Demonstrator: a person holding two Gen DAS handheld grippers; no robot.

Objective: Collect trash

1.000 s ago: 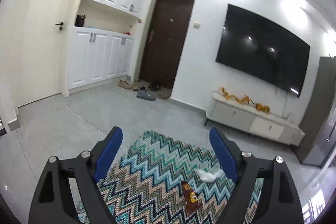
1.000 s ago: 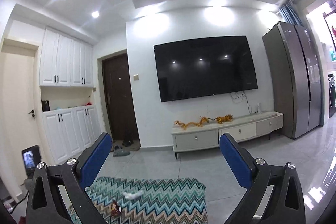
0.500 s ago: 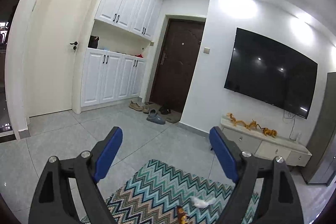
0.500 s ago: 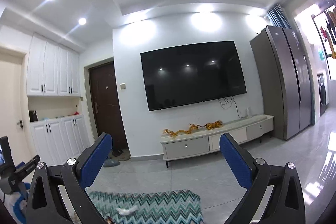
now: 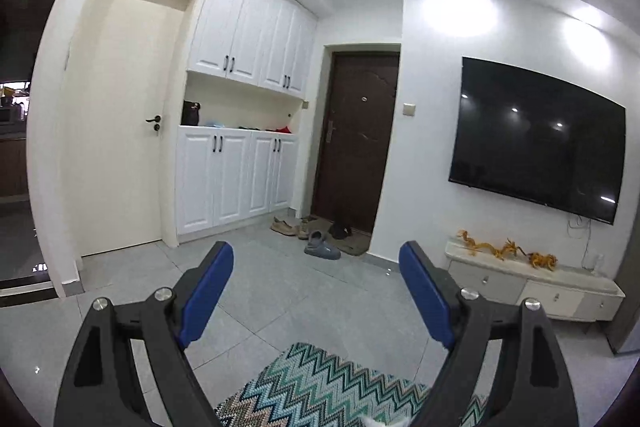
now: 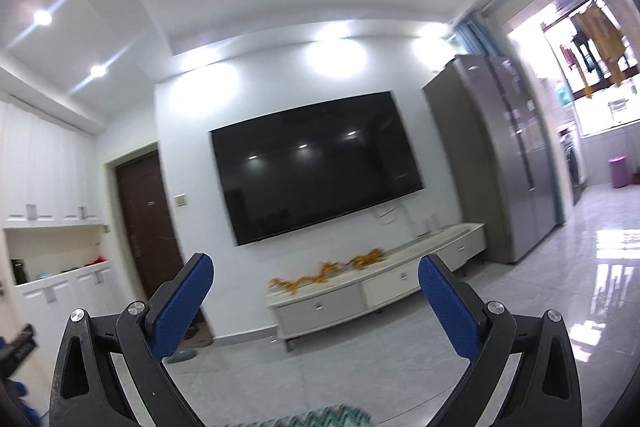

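1. The left gripper (image 5: pixel 316 297) is held nearly level above the living-room floor (image 5: pixel 280 291), its blue pads (image 5: pixel 206 297) standing wide apart with nothing between them.

2. Between its black arms lies the near end of a zigzag rug (image 5: pixel 320 387) in teal, white and brown, and at the very bottom edge of the left wrist view a scrap of white crumpled trash (image 5: pixel 370 421) just shows on the rug (mostly cut off by the frame).

3. Ahead of the left gripper stand a dark brown entrance door (image 5: pixel 358 139), several shoes and slippers (image 5: pixel 322 251) on the tiles before it, and white cupboards (image 5: pixel 240 131) with an open shelf holding small items.

4. The right gripper (image 6: pixel 316 307) also points level, aimed at the wall-mounted television (image 6: pixel 316 167); its blue pads (image 6: pixel 182 305) are spread wide and clamp nothing.

5. Beneath the television runs a low white TV cabinet (image 6: pixel 380 291) carrying golden dragon ornaments (image 6: pixel 328 271), with a tall grey refrigerator (image 6: pixel 500 163) to its right.

6. Only a sliver of the rug (image 6: pixel 316 417) reaches the bottom of the right wrist view (the picture is slightly blurred), and a dark object with blue (image 6: pixel 16 351) pokes in at the left edge; what it is cannot be told.

7. Beyond the refrigerator, a bright balcony shows hanging laundry (image 6: pixel 596 39) and a pink bin (image 6: pixel 618 171).
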